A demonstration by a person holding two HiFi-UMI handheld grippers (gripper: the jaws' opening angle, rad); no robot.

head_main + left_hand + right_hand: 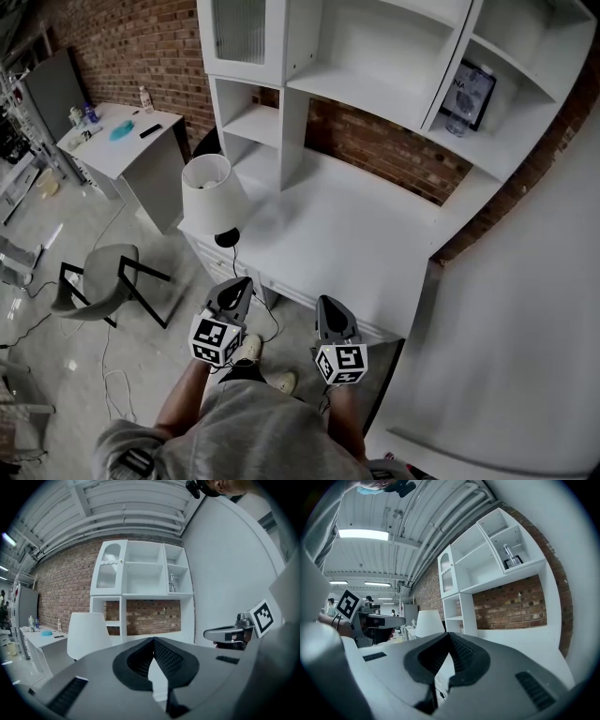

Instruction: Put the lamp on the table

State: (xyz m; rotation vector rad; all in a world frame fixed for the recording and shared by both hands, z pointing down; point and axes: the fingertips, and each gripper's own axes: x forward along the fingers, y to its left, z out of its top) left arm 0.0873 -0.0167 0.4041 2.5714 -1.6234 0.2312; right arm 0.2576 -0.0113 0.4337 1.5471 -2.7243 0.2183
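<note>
The lamp (208, 190) has a white shade and a black base (226, 237). It stands upright on the front left corner of the white desk (356, 234). Both grippers hover in front of the desk's near edge, apart from the lamp. My left gripper (241, 283) is shut and empty, just below the lamp's base. My right gripper (327, 304) is to its right, also shut and empty. The left gripper view shows the shut gripper (153, 642), the lamp shade (86, 633) at left and the right gripper (229, 633). The right gripper view shows its shut gripper (449, 637) and the shade (429, 622).
A white shelf unit (375, 66) rises over the desk, with a bottle (466, 94) in its right bay. A grey chair (98, 277) and a small white side table (122, 141) stand to the left. Cables lie on the floor. A white wall (525, 328) bounds the right.
</note>
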